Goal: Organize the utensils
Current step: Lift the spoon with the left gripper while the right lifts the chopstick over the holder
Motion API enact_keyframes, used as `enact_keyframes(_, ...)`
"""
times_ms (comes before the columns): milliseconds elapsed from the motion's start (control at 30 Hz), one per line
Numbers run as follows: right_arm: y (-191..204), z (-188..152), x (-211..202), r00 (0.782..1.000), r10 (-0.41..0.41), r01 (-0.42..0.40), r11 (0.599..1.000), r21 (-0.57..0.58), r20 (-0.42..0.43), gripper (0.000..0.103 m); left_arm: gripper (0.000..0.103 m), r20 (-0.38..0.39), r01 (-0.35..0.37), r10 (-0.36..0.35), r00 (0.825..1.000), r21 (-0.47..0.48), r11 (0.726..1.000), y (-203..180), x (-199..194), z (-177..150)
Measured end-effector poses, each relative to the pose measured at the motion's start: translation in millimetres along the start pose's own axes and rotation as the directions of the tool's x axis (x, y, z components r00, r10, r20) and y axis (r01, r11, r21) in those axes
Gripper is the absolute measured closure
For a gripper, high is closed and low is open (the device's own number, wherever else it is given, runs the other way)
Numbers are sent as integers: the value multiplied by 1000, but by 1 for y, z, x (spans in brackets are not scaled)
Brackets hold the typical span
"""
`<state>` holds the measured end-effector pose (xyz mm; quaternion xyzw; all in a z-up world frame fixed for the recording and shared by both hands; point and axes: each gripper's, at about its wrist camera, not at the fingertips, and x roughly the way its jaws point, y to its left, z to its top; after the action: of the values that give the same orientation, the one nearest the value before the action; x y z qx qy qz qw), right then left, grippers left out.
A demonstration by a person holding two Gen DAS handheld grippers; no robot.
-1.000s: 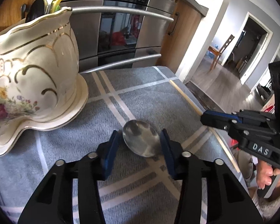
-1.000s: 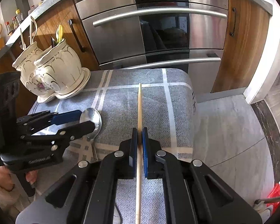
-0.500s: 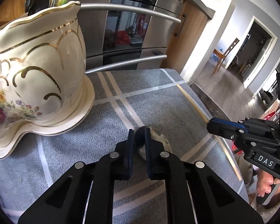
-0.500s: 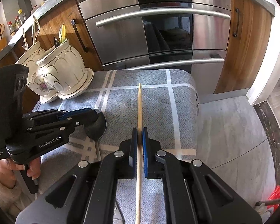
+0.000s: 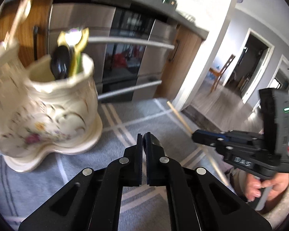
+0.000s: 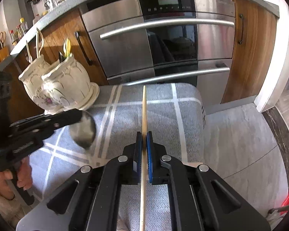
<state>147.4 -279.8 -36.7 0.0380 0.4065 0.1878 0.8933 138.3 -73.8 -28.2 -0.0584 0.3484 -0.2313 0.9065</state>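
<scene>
My left gripper (image 5: pixel 143 137) is shut on the metal spoon (image 6: pixel 83 130) by the rim of its bowl. The spoon hangs above the grey striped cloth (image 6: pixel 163 115). In the left wrist view only a dark edge of the spoon (image 5: pixel 156 140) shows beside the pads. The cream floral pot (image 5: pixel 48 104) stands close at left with a black utensil and a yellow-green one in it. A second pot (image 6: pixel 31 79) sits behind it. My right gripper (image 6: pixel 144 134) is shut on a wooden chopstick (image 6: pixel 144 104), which points away over the cloth.
A steel oven (image 6: pixel 144 44) with long bar handles stands right behind the cloth-covered surface, between wooden cabinets (image 6: pixel 250 48). The cloth's right edge drops to a grey floor (image 6: pixel 240 134). A person's hand (image 5: pixel 260 184) holds the right gripper's handle.
The left jaws closed on the spoon's bowl, then lifted it off the cloth, nearer the floral pot. The right gripper kept still with the chopstick.
</scene>
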Motion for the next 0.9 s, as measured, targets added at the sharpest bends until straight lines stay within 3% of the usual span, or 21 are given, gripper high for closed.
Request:
enact_keyframes(167, 7, 6, -16, 995, 25, -26, 1000, 3, 101, 98, 101, 125, -17, 7, 992, 77, 997, -11, -45, 10)
enact_keyframes(433, 22, 14, -28, 975, 54, -53, 999, -7, 217, 98, 100, 275, -141, 76, 958, 224, 964, -28, -94, 13)
enact_keyframes(700, 46, 22, -41, 934, 94, -89, 996, -29, 344, 98, 100, 366, -192, 100, 925, 225, 955, -21, -136, 23)
enact_keyframes(900, 66, 50, -39, 914, 104, -110, 994, -7, 393, 98, 100, 404, -234, 134, 905, 210, 949, -6, -169, 41)
